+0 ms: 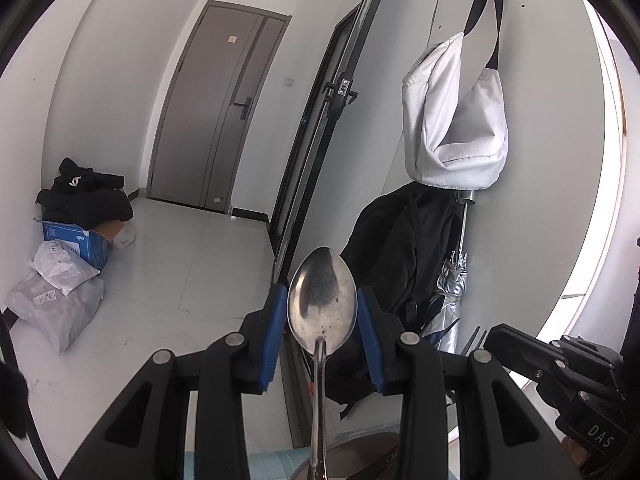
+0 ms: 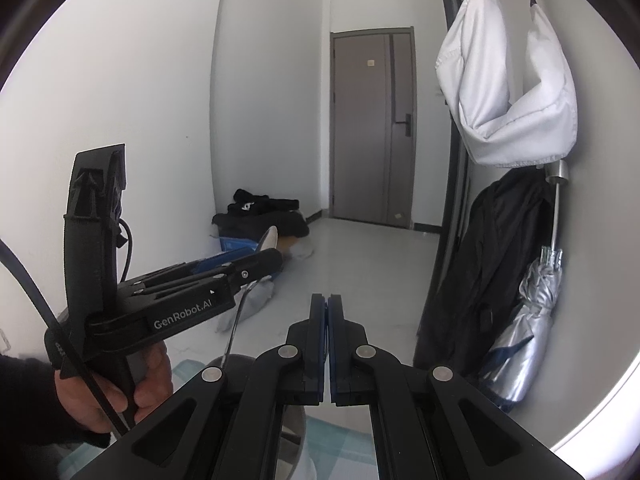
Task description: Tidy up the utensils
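One spoon [image 1: 322,308] sits bowl-first at twelve o'clock, pinched in the left tongs [image 1: 322,320], which should stay steady, while the right tongs [image 2: 327,312] rest fully closed, empty.

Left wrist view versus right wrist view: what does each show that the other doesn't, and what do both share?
Only the left wrist view shows the spoon bowl face-on, gripped at its sides by the left gripper pads, and the glass door latch.

Only the right wrist view shows the right gripper fingertips shut on nothing and the hand holding the left gripper.

Both show the grey door, white bag, folded umbrella, black jacket and blue box.
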Available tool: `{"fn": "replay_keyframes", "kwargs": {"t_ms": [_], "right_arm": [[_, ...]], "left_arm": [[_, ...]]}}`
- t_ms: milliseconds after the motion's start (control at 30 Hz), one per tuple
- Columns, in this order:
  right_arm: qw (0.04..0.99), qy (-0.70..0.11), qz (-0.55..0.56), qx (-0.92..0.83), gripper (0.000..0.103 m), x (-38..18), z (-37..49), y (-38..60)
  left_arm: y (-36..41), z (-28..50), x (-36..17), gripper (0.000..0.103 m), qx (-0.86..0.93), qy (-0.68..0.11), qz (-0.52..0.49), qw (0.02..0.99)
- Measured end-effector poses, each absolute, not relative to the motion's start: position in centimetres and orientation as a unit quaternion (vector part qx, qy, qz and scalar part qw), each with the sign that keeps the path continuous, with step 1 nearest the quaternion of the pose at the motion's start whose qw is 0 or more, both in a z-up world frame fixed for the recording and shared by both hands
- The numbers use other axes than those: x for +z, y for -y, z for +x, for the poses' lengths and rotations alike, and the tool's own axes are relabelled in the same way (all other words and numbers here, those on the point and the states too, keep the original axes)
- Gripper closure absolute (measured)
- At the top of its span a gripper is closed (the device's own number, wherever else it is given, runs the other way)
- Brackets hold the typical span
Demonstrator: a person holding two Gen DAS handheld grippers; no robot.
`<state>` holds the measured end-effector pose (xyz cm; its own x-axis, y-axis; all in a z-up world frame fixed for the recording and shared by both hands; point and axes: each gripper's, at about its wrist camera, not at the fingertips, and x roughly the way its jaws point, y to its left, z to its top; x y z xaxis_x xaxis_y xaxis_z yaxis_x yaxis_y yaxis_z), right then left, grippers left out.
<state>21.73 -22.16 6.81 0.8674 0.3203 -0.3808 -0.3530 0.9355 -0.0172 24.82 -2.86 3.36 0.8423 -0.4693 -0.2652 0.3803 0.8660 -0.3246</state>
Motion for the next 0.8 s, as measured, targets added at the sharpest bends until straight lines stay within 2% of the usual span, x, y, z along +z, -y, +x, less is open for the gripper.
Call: {"fn": "replay_keyframes", "kwargs": {"t_ms": [467, 800], "right_arm": [[0.964, -0.191, -0.046, 0.178, 0.102, 6.7, 21.2, 21.7], [0.966, -0.188, -0.045, 0.173, 0.102, 6.8, 20.9, 22.0]], "left_arm": [[2.9, 25.1, 4.5, 0.072, -0.224, -0.157, -0.145, 0.951], [4.1, 24.2, 3.6, 0.072, -0.239, -0.127, -0.091, 0.958]]}}
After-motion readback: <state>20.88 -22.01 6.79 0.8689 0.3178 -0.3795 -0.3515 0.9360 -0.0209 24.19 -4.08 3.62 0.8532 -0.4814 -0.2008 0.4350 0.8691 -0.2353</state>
